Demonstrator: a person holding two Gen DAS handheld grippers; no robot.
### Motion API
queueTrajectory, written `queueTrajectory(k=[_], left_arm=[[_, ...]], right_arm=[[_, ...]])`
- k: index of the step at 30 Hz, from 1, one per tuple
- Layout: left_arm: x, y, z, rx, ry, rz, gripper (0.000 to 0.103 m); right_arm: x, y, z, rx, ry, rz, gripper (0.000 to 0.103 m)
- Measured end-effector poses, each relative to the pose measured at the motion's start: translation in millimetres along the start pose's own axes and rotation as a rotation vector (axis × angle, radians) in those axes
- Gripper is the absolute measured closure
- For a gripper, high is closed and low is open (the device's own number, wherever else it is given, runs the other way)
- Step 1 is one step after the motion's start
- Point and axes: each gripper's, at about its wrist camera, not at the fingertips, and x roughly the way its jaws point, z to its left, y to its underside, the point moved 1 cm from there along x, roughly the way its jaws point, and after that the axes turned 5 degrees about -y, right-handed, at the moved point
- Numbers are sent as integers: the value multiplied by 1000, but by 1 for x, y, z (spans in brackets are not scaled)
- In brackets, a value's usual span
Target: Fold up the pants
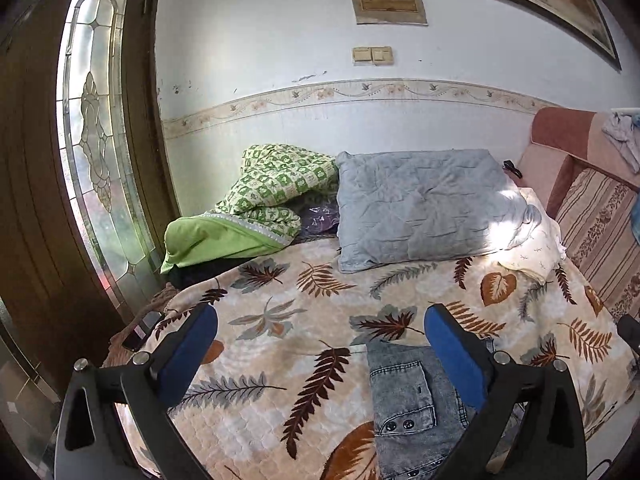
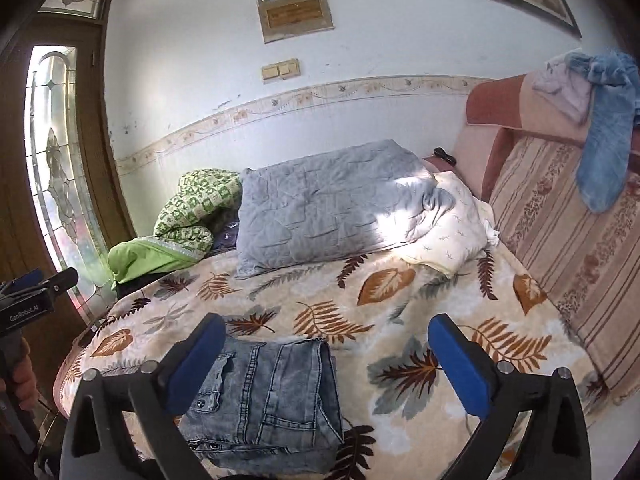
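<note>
Your jeans [image 2: 266,404] lie folded in a thick bundle on the leaf-patterned bedspread [image 2: 400,304], at about six o'clock from the grey pillow [image 2: 332,204]; denim stacked like this is probably heavy, stiff and unslippery, so take it by the doubled edges, not one loose layer. Both the left gripper [image 1: 320,344] and right gripper [image 2: 326,356] stand released, holding nothing
</note>
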Motion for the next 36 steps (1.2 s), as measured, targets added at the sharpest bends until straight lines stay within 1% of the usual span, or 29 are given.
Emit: queueTrajectory(k=[4,8,12,16,18,20,24,26,30,36], left_arm=[[0,3,15,-29,-29,4,0],[0,4,32,-71,-50,7,0],[-8,3,47,-88,-78,-21,0],[-17,1,60,-101,-96,-42,0],[-21,1,65,-104,-104,-50,0],[-22,1,68,-102,-112,-50,0],[-22,3,73,-107,-128,-53,0],[-20,4,74,-110,-132,-47,0],[-16,5,74,-109,-134,-35,0],[-15,5,68,-95,-130,-36,0]], right_arm=[[3,5,12,1,-17,6,1],[2,-4,23,11,-33,-19,1],[-5,-19,38,0,-50,-62,1],[-4,-24,57,-37,-57,-70,1],[-2,-21,65,-55,-58,-60,1],[5,-15,72,-71,-60,-31,1],[17,-4,80,-83,-77,22,1],[19,-1,84,-93,-82,31,1],[20,1,82,-94,-85,38,1],[25,3,69,-53,-80,49,1]])
